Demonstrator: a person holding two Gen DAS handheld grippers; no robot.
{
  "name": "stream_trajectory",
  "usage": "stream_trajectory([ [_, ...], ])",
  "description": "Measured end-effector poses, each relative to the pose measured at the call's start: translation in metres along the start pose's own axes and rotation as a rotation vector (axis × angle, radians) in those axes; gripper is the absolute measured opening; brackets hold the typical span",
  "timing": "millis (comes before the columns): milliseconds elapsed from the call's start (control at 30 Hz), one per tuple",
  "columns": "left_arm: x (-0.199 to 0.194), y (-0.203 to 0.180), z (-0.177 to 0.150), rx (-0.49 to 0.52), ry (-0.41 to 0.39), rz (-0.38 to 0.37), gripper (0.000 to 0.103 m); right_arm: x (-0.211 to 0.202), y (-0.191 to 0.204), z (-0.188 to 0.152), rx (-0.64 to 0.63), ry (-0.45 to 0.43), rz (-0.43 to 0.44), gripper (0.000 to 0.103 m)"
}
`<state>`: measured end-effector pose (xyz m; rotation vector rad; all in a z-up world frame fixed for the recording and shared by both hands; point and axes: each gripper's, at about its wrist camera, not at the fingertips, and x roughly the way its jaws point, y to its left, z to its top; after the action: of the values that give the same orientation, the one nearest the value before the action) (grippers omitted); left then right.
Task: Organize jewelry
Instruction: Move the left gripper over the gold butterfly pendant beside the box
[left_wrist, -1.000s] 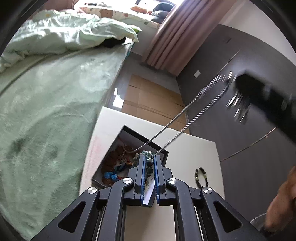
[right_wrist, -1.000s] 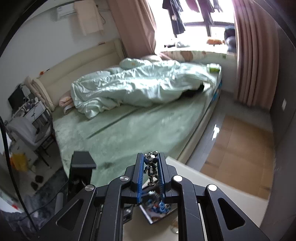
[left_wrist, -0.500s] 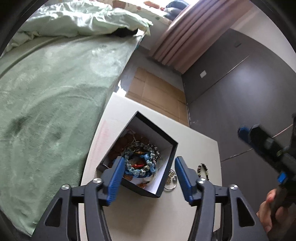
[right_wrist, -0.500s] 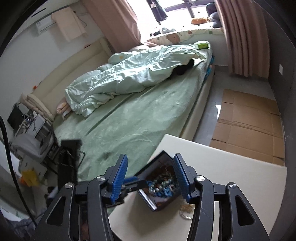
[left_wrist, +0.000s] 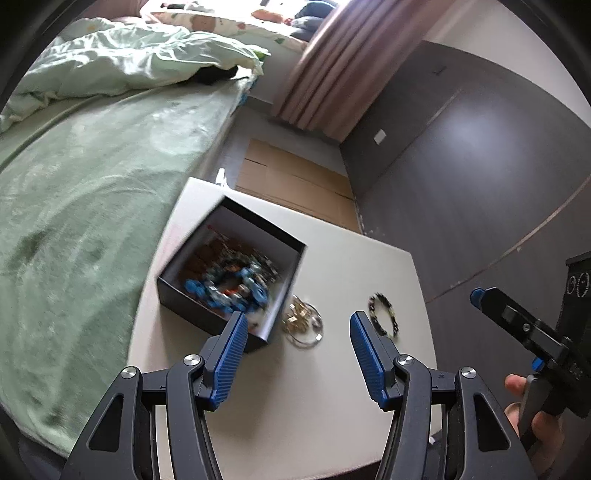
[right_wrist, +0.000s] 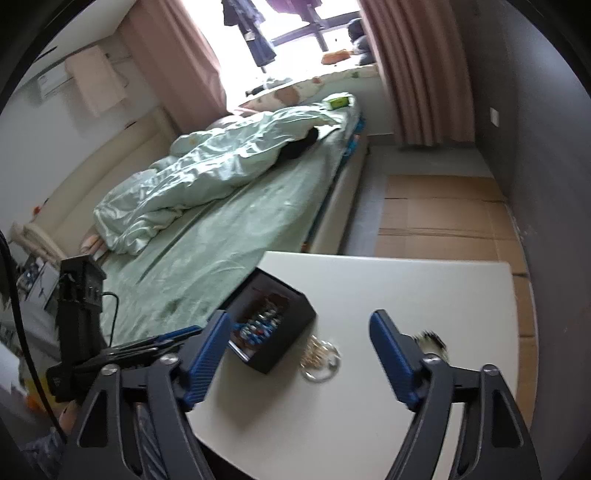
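green bed, pink curtains, bright window

Black box with blue beads, white table, mint-green bedspread, pink curtain, blue-padded tongs

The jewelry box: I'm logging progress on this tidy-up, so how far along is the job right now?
Well underway. Done: the black box already holds a heap of pieces, with a blue beaded strand on top. In hand: nothing; the left gripper and right gripper are both open and empty. Left: the gold and silver rings beside the box and the dark beaded bracelet lie on the white table.
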<state>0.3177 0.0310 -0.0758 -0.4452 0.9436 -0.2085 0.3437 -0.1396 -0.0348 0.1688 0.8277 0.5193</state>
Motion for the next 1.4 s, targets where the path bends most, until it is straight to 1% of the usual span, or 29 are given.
stream_trajectory([
  [233,0.004,-0.027,-0.021,0.06,0.014,-0.026,0.059,-0.022,-0.027,-0.024,0.072,-0.027,-0.041,0.081],
  [367,0.01,-0.044,-0.027,0.104,0.029,-0.041,0.058,-0.037,-0.038,-0.037,0.112,-0.042,-0.072,0.081],
  [467,0.02,-0.055,-0.028,0.12,0.059,-0.036,0.043,-0.043,-0.049,-0.045,0.144,-0.047,-0.088,0.081],
  [533,0.03,-0.06,-0.028,0.133,0.081,-0.015,0.036,-0.044,-0.06,-0.05,0.171,-0.053,-0.088,0.081],
  [633,0.047,-0.063,-0.025,0.149,0.12,0.026,0.029,-0.042,-0.08,-0.06,0.228,-0.07,-0.081,0.079],
  [767,0.065,-0.065,-0.023,0.155,0.154,0.086,0.029,-0.031,-0.103,-0.07,0.28,-0.069,-0.074,0.065],
  [933,0.09,-0.066,-0.022,0.166,0.192,0.139,0.029,-0.015,-0.121,-0.067,0.299,-0.059,-0.073,0.064],
  [1067,0.109,-0.068,-0.017,0.162,0.213,0.159,0.029,0.002,-0.136,-0.057,0.344,-0.026,-0.072,0.064],
  [1133,0.117,-0.067,-0.015,0.156,0.226,0.169,0.029,0.009,-0.14,-0.049,0.337,-0.023,-0.059,0.064],
  [1200,0.128,-0.066,-0.012,0.15,0.237,0.191,0.029,0.015,-0.145,-0.044,0.332,-0.017,-0.064,0.064],
  [1267,0.136,-0.062,-0.009,0.141,0.238,0.218,0.029,0.02,-0.151,-0.043,0.337,-0.014,-0.066,0.064],
  [1400,0.146,-0.057,-0.006,0.12,0.253,0.232,0.029,0.029,-0.155,-0.047,0.344,0.013,-0.074,0.064],
])
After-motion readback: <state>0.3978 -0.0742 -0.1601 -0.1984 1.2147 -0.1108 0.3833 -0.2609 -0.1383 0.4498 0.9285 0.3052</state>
